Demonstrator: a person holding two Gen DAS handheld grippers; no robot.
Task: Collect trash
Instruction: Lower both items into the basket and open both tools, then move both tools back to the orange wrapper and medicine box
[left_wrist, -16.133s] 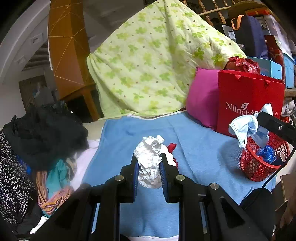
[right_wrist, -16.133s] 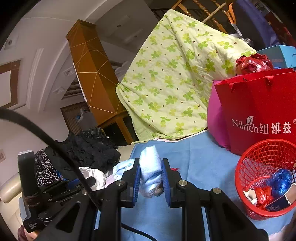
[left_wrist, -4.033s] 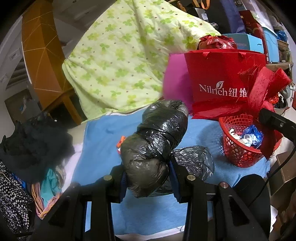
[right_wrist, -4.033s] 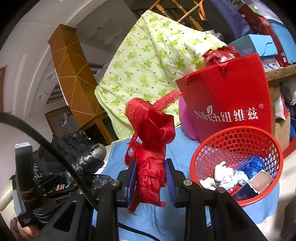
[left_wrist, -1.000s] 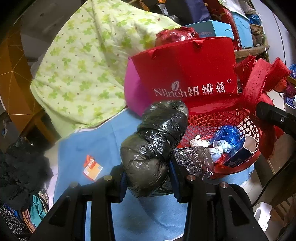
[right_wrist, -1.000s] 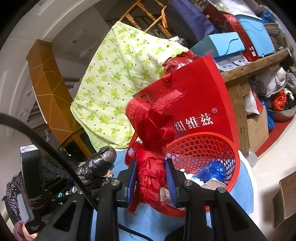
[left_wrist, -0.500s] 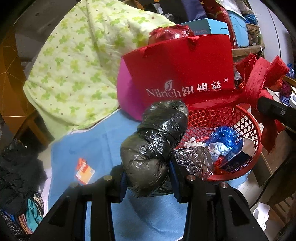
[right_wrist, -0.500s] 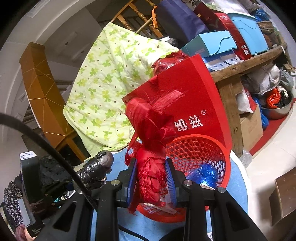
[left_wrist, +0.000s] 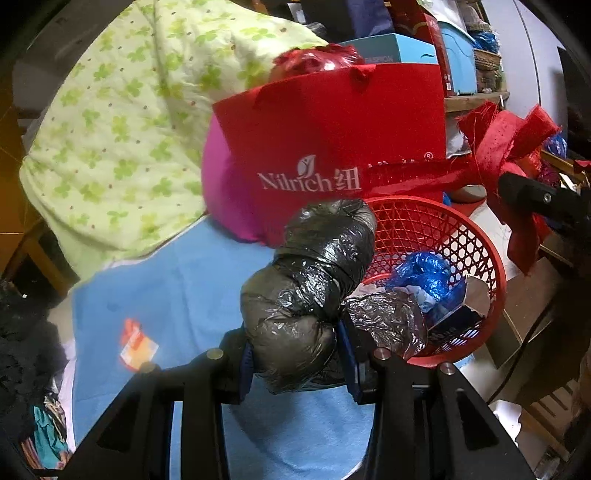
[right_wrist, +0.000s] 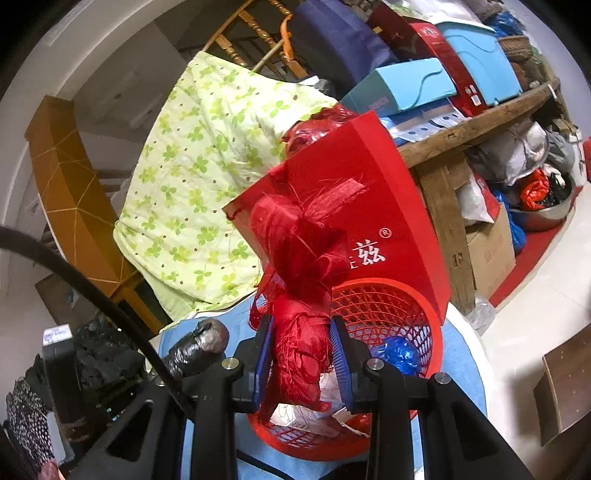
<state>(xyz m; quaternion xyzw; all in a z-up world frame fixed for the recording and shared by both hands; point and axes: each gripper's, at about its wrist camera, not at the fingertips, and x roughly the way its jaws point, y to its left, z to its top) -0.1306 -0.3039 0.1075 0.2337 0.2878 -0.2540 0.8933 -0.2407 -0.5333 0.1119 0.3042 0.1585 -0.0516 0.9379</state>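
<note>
My left gripper (left_wrist: 297, 356) is shut on a crumpled black plastic bag (left_wrist: 306, 280), held just left of the red mesh basket (left_wrist: 484, 266); part of the bag hangs against the basket's near rim. Inside the basket lie a blue plastic wad (left_wrist: 424, 271), paper and a small carton. My right gripper (right_wrist: 301, 360) is shut on a bunch of red mesh ribbon (right_wrist: 299, 280), held over the basket's (right_wrist: 413, 306) near-left edge. In the left wrist view that ribbon (left_wrist: 513, 136) shows at the right, above the basket. The black bag's tip (right_wrist: 201, 343) shows at the left of the right wrist view.
A small orange-red wrapper (left_wrist: 136, 345) lies on the blue cloth (left_wrist: 177, 280). Behind the basket stand a red paper bag (left_wrist: 332, 147), a pink cushion (left_wrist: 225, 192) and a green floral quilt (left_wrist: 110, 129). Dark clothes (left_wrist: 22, 347) pile at the left. A wooden shelf (right_wrist: 476, 125) carries boxes.
Both grippers have moved toward the basket, which now looks larger and nearer in both views. The black bag and the red ribbon stay gripped as before.
</note>
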